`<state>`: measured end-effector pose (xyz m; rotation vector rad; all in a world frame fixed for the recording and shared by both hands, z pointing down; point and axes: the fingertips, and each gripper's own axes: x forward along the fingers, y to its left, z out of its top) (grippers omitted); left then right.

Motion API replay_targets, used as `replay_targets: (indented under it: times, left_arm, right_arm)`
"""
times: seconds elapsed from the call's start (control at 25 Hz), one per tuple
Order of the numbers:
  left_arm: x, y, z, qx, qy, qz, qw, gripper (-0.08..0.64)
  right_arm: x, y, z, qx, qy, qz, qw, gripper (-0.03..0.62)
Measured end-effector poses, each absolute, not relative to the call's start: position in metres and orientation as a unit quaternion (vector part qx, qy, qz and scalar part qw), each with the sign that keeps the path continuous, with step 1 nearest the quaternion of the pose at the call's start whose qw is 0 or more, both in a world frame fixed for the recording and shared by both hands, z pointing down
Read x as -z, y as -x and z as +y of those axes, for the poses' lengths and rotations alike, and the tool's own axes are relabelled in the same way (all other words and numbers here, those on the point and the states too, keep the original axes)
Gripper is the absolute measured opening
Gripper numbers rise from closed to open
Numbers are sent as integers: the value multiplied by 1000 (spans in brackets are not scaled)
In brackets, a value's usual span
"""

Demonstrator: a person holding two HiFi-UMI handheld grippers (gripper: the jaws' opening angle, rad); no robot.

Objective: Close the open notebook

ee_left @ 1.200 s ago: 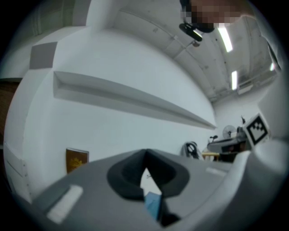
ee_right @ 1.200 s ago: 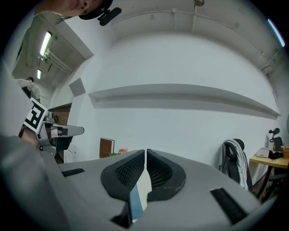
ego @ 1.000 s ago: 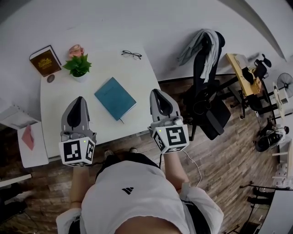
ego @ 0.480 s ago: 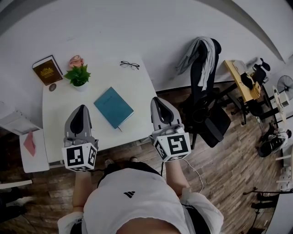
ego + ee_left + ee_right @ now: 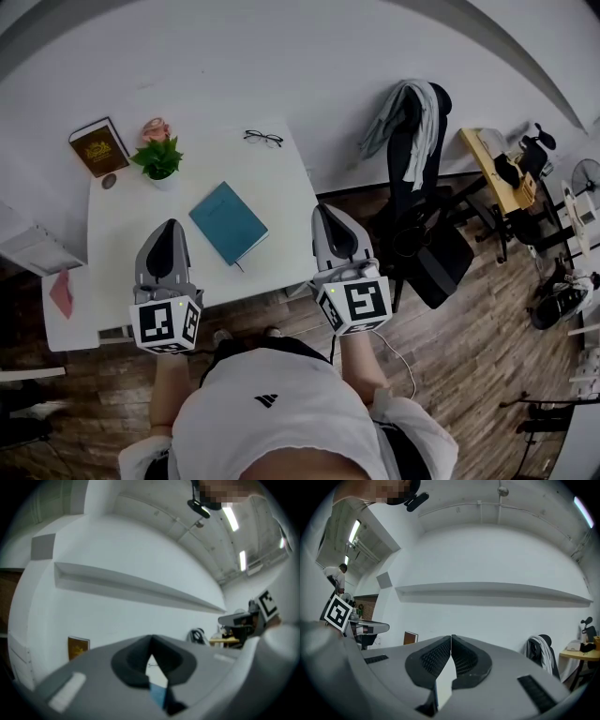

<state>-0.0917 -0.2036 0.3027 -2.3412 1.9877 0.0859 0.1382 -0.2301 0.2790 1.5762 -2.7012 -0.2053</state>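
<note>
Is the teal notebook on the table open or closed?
Closed: the teal notebook lies flat, only its cover showing, no spread pages.

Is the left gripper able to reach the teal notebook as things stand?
Probably yes. The teal notebook lies closed on the table just right of the left gripper, with only bare tabletop between them; the potted plant stands further back.

A closed teal notebook lies mid-desk, with a potted plant and brown book toward the far left corner, eyeglasses by the far edge, the left gripper over the near edge and the right gripper at the right edge.
</note>
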Motion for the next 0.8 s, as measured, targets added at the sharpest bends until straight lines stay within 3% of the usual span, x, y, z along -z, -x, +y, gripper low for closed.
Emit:
replay_targets:
  times: [0.8]
  left_arm:
    - [-305, 75, -199, -16, 745, 666, 35, 9]
  right_arm:
    - [-283, -151, -237, 56, -476, -877, -10, -12]
